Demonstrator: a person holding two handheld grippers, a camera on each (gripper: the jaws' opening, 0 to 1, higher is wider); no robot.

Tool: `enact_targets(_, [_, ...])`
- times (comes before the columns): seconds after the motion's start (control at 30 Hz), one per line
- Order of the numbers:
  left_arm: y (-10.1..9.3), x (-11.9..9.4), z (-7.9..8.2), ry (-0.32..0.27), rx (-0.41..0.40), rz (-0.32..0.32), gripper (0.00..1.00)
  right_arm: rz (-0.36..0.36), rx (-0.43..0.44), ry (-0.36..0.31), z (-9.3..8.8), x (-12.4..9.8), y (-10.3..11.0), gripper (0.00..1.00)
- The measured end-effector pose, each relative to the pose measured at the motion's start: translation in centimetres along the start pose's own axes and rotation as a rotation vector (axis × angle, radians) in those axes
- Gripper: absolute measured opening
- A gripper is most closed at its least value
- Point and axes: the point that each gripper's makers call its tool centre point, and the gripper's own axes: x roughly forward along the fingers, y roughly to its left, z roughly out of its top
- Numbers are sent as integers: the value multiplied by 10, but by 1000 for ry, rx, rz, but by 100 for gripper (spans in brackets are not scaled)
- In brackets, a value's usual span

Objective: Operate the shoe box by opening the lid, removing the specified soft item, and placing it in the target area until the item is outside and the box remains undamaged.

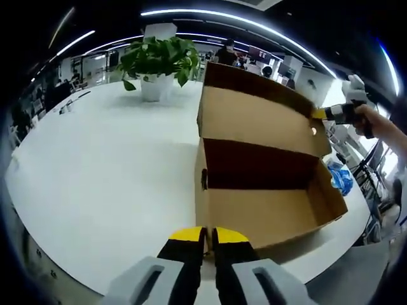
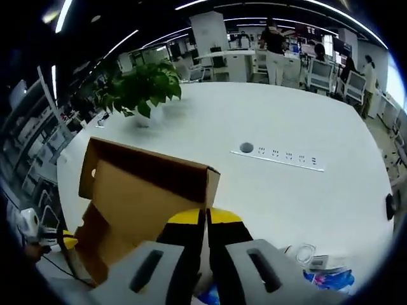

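Note:
A brown cardboard shoe box (image 1: 267, 216) stands on the white table (image 1: 95, 171) with its lid (image 1: 254, 117) swung up and back. What shows of the inside is bare. My left gripper (image 1: 208, 236) is shut on the box's near wall at a corner. In the left gripper view my right gripper (image 1: 321, 114) comes in from the right, pinching the lid's far edge. The right gripper view looks down over the lid (image 2: 140, 184), with my right gripper (image 2: 206, 217) shut on its rim and the left gripper (image 2: 68, 243) low at the box's side. A crumpled blue soft item (image 1: 340, 178) lies on the table beside the box (image 2: 331, 279).
A potted green plant (image 1: 156, 60) in a white pot stands further along the table (image 2: 137, 89). A socket strip (image 2: 280, 157) is set into the tabletop. The table's edge runs close under the box. Office desks and people are far behind.

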Motion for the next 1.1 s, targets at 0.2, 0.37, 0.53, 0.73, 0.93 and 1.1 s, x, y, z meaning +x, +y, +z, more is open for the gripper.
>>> enact_targets(0.2, [0,0,0,2,9,-2,5,11,-29,-49,-1,-20,9,1])
enact_targets(0.37, [0,0,0,9,21,-3,5,15,-53,-75,-4,-31,15,1])
enact_targets(0.53, [0,1,1,9,15,-6,5,21,-58,-100,-10,-44,22,1])
enact_targets(0.73, [0,1,0,4,14,-5,5,17,-103,-134,-20,-58,31,1])
enact_targets(0.93, [1,1,1,1,9,-3,5,22,-110,-162,-35,-73,39,1])
enact_targets(1.1, [1,1,0,0,10,0,5,23,-81,-192,-48,-81,45,2])
